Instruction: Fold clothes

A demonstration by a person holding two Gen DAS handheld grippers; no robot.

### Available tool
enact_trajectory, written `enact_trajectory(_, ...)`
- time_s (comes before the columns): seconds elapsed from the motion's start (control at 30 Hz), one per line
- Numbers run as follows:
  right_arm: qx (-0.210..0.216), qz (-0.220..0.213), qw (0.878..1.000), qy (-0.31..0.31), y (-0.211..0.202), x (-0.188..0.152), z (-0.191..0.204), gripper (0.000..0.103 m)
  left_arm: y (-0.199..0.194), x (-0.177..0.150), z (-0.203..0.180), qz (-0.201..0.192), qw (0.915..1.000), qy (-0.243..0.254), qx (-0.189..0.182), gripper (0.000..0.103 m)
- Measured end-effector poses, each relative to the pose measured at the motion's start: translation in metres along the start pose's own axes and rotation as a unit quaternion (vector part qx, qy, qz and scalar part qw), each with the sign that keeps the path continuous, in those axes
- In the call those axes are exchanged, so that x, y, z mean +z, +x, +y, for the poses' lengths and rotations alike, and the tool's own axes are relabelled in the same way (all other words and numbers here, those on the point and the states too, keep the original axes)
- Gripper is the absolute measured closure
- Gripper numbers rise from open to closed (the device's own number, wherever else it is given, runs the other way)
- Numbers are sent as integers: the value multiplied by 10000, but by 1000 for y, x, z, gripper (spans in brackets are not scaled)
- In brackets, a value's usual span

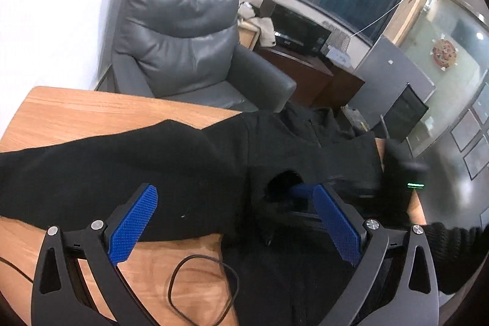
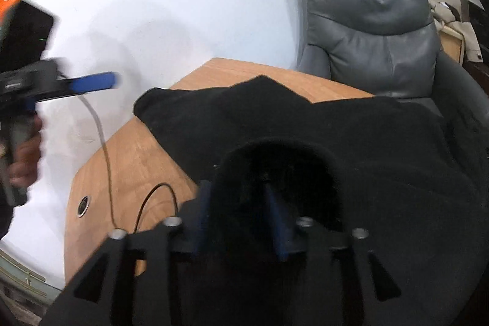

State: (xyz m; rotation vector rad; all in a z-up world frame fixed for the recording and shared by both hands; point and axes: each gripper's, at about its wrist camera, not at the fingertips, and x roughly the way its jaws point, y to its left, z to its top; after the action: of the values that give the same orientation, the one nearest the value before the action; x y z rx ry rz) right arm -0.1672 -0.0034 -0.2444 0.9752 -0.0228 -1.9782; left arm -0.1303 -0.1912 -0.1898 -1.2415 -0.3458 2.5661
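A black garment lies spread across the wooden table, part of it hanging off the far edge. My left gripper is open and empty, held above the cloth, blue pads wide apart. My right gripper is shut on a raised fold of the black garment, which drapes over its blue fingers. The right gripper also shows blurred at the right of the left wrist view, holding the cloth. The left gripper shows blurred at the left of the right wrist view.
A grey leather armchair stands just behind the table. A thin black cable loops on the near tabletop. A round cable port sits in the table. A white wall is to the left, cabinets and windows beyond.
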Motion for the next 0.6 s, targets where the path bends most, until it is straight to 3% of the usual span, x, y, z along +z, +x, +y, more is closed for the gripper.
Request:
enact_trajectory(0.03,-110,-173,9998,-21,-21,-4,-6,27,6,1,-3,68,10000,3,32,0)
enact_trajectory(0.07,-292,-381,9988,-69,-49,-13,-11,20,10,2,-9,115,9999,46,-65,0)
enact_trajectory(0.17,-1191,-482,9906,-473,-111,-43,-30,13,22,0,-33,230,9986,274,-400,0)
enact_trajectory(0.23,-2192,49,9700,-1049,-146,-80,-47,12,36,-5,-57,285,9964,608,-517,0)
enact_trajectory(0.3,-2788,676,9461,-1502,-162,-113,-65,12,56,-13,-78,445,9940,829,-565,0)
enact_trajectory(0.37,-3225,1386,9163,-1928,-165,-148,-88,21,79,-22,-95,708,9919,851,-619,0)
enact_trajectory(0.43,-3524,1655,8968,-2104,-161,-167,-105,37,95,-39,-113,903,9886,909,-797,0)
enact_trajectory(0.47,-3675,1571,8931,-2067,-162,-170,-112,43,99,-47,-122,962,9864,1068,-802,0)
enact_trajectory(0.53,-3937,1229,8896,-1963,-172,-169,-116,70,108,-65,-141,1085,9806,1464,-724,0)
enact_trajectory(0.6,-4172,803,8863,-1841,-184,-164,-115,83,123,-80,-154,1259,9737,1854,-415,0)
